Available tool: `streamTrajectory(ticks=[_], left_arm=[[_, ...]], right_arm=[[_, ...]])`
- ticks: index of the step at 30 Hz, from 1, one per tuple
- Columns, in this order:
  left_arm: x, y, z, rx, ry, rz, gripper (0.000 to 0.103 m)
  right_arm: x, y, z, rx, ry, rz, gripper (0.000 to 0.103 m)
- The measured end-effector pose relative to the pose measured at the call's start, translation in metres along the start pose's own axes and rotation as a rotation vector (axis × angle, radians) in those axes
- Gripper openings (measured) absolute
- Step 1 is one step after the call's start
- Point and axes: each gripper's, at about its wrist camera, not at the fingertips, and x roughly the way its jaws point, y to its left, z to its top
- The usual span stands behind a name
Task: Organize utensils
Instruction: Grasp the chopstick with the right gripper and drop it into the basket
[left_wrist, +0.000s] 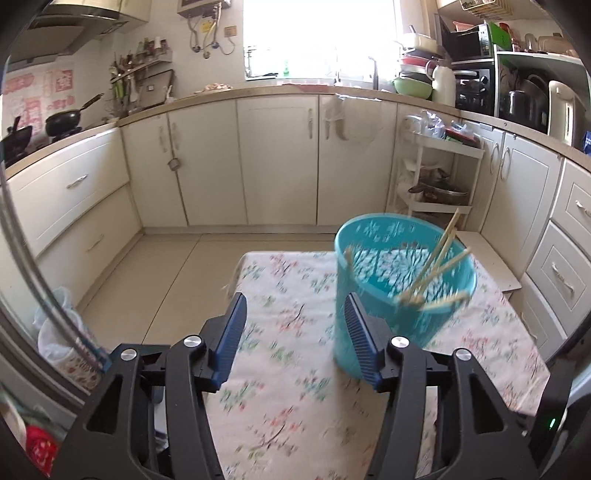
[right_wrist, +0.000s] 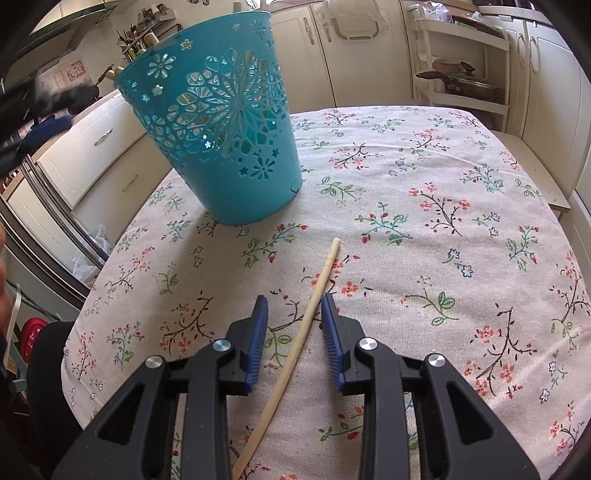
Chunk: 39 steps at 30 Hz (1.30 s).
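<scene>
A teal cut-out plastic basket (left_wrist: 402, 291) stands on the floral tablecloth (left_wrist: 288, 387) with several wooden chopsticks (left_wrist: 439, 266) leaning inside it. My left gripper (left_wrist: 295, 310) is open and empty, raised just left of the basket; its right pad is close to the basket's wall. In the right wrist view the basket (right_wrist: 221, 129) stands at the far left of the table. One wooden chopstick (right_wrist: 299, 339) lies flat on the cloth (right_wrist: 443, 221). My right gripper (right_wrist: 294, 308) is open, low over the cloth, its pads on either side of the chopstick without gripping it.
The table is small; its far edge (left_wrist: 288, 254) drops to the kitchen floor. White cabinets (left_wrist: 277, 158) line the walls. A white shelf rack with a pot (left_wrist: 436, 184) stands beyond the basket. A metal pole (right_wrist: 51, 199) and a plastic bag (right_wrist: 88, 254) stand left of the table.
</scene>
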Motion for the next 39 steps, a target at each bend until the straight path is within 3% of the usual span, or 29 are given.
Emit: streamTrajectory(ticks=[3,10,14,20,27,35,39], left_arm=[[-0.004,0.003,-0.015,0.012,0.002,0.017,0.058],[0.003,0.003,-0.037,0.033,0.016,0.008,0.067],[0.016,0.002,-0.052,0.044,0.05,0.0,0.068],[0.038,-0.001,-0.071,0.042,0.104,-0.004,0.071],[0.068,0.001,-0.094,0.022,0.211,-0.01,0.073],[0.073,-0.003,-0.098,0.047,0.228,0.005,0.076],[0.075,0.0,-0.098,0.036,0.234,0.002,0.076]], right_arm=[[-0.001,0.001,-0.001,-0.007,-0.002,-0.021,0.028],[-0.001,-0.002,-0.003,0.007,-0.008,-0.08,0.009],[-0.004,-0.004,-0.005,0.025,-0.006,-0.081,0.007],[-0.021,-0.018,-0.009,0.133,-0.018,0.06,0.006],[-0.063,-0.014,0.007,0.169,-0.123,0.185,0.006],[-0.119,-0.002,0.055,0.141,-0.286,0.271,0.005],[-0.141,0.011,0.087,0.084,-0.366,0.273,0.005]])
